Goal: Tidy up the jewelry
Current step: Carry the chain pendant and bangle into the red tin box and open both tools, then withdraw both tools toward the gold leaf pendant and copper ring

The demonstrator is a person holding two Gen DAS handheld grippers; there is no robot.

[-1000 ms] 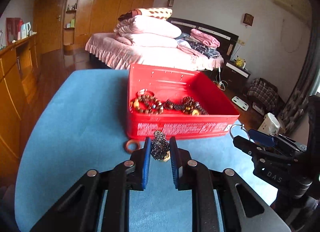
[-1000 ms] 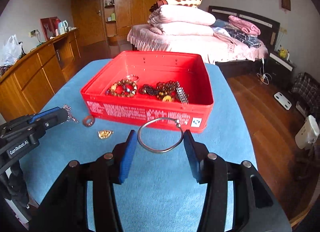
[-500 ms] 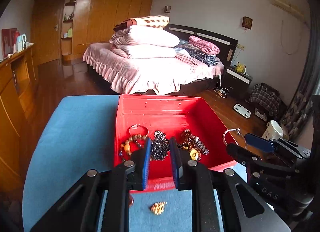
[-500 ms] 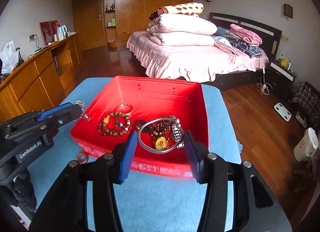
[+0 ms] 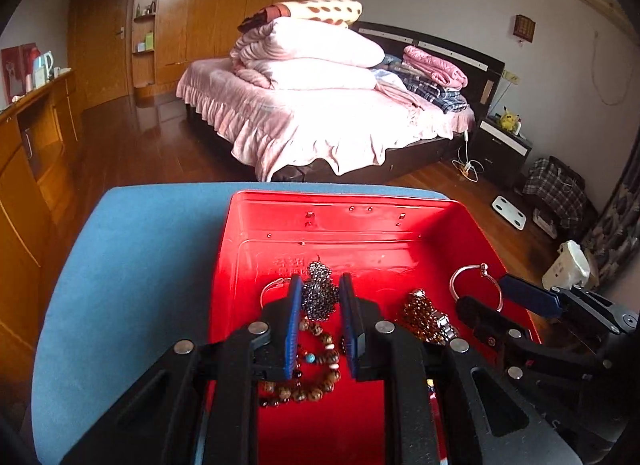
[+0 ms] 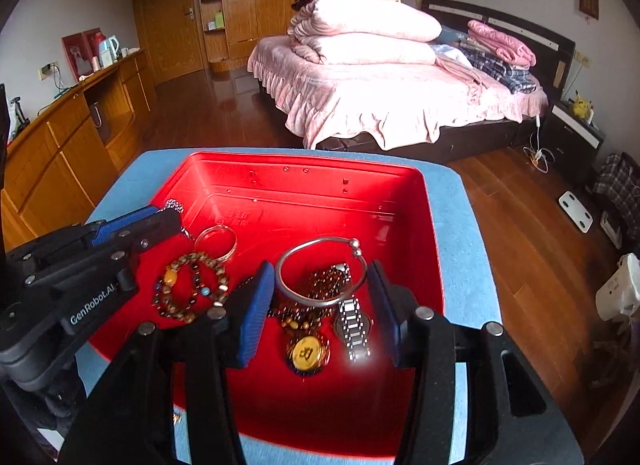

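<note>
Left tool: hanging over the red box, pinching a dark beaded metal cluster between its blue pads; cluster hanging clear of the box floor as far as can be told.
Right tool: hovering over the near right part of the box, gripping a thin silver bangle by its two sides; bangle lying flat between the pads, its small knob pointing far right.
Red rectangular metal box: sitting on the blue cloth-covered surface, open at the top, reaching almost to the far edge.
Brown beaded bracelet: lying on the box floor at the left, under and near the left tool.
Thin silver ring bracelet: resting just beyond the beaded bracelet, touching it or nearly so.
Gold round pendant: lying near the front of the box, under the right tool, amid a tangle of dark amber beads.
Silver metal watch: lying just right of the pendant, strap running near to far.
Background: showing a bed with pink bedding beyond the surface and wooden cabinets along the left wall.
</note>
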